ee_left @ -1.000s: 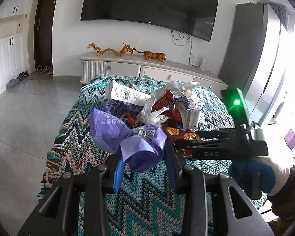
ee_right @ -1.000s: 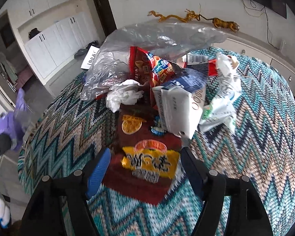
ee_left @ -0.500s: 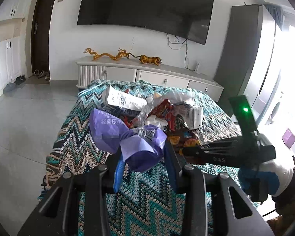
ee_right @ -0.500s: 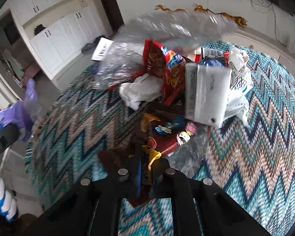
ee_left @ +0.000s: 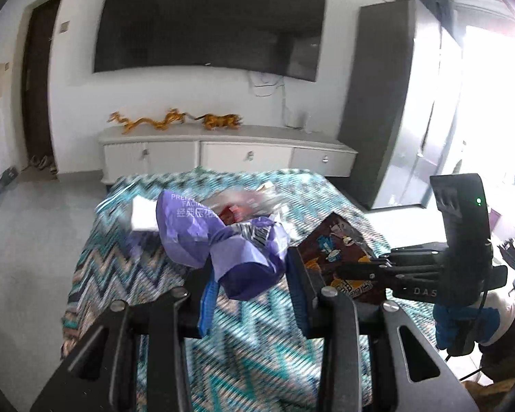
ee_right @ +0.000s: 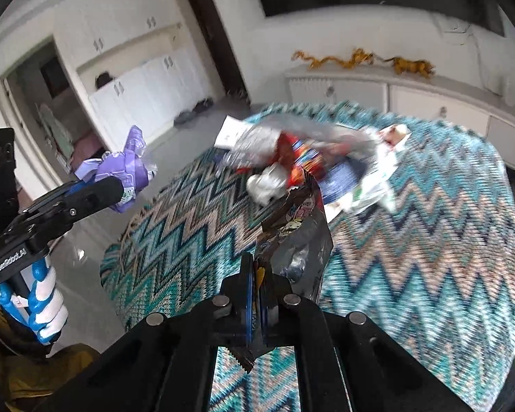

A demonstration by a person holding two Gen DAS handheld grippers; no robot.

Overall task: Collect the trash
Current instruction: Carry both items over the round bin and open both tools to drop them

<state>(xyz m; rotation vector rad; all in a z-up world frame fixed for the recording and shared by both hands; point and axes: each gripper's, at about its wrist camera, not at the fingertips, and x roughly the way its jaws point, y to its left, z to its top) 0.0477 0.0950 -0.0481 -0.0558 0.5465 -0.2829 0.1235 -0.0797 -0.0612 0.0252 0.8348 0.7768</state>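
Clamping a crumpled purple wrapper (ee_left: 223, 250) between its blue pads, the left gripper (ee_left: 254, 285) is partly open around the bundle and holds it clear above the zigzag cloth (ee_left: 127, 274). The wrapper bulges up and to the left past the fingertips, white print showing on its upper lobe.

To the right of that gripper, the right gripper (ee_right: 256, 286) has its jaws pressed almost together on the lower edge of a dark brown snack bag (ee_right: 298, 237). The bag stands up from the pads, tilted, its top corner rising toward the pile and its silvery inside showing at one fold. In the left wrist view the same bag (ee_left: 340, 257) hangs off the cloth just beside the wrapper. A gloved hand (ee_left: 470, 322) in blue and white grips the right gripper's handle; another gloved hand (ee_right: 44, 305) holds the left one.

Beyond both grippers, the trash pile (ee_right: 312, 164) lies on the far half of the cloth: clear plastic, a red packet, white crumpled paper and a blue carton, all blurred.

Farther off stands a white cabinet (ee_left: 230, 154) with golden figurines (ee_left: 175, 120) on top, and a dark television (ee_left: 209, 20) on the wall above.
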